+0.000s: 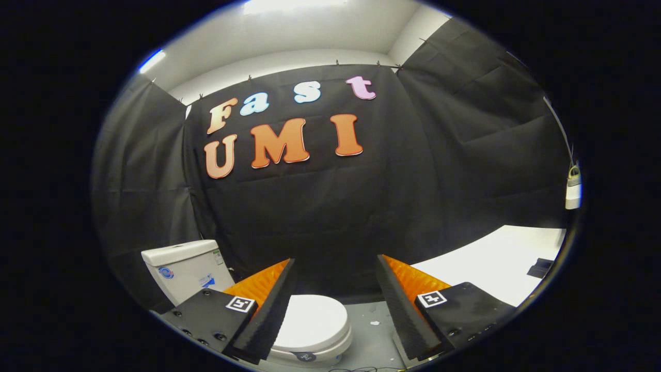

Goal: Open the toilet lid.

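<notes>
A white toilet stands on the floor below and ahead of me, its lid (315,323) lying flat and closed over the bowl. Its white tank (186,268) rises behind the left finger, against the black cloth wall. My gripper (335,271) hangs above the toilet, open, with a wide gap between the two orange-and-black fingers (271,299). The lid shows through that gap, nearer the left finger. Nothing is held, and the fingers are well clear of the lid.
A white table top (496,258) stretches to the right beyond the right finger, with a small dark object (540,267) on it. Grey floor (372,330) lies to the right of the toilet. Black cloth walls close the booth behind and on both sides.
</notes>
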Demonstrator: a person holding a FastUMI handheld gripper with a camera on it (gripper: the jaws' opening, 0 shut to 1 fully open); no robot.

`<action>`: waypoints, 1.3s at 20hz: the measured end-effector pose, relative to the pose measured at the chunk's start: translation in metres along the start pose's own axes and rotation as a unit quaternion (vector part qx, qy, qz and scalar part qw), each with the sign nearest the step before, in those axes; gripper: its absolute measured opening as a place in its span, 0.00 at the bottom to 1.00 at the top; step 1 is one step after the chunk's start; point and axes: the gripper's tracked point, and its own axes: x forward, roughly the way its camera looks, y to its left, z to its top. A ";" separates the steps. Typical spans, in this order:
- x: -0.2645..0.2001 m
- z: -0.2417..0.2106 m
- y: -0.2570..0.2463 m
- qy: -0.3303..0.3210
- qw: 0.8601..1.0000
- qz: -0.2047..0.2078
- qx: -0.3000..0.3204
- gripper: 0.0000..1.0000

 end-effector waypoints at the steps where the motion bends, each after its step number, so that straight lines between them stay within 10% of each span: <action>1: 0.005 -0.009 0.007 0.003 1.000 0.001 0.014 0.98; 14: 0.015 -0.224 0.038 0.216 0.935 -0.014 0.280 0.99; 26: -0.021 -0.358 0.046 0.354 0.787 -0.059 0.502 0.98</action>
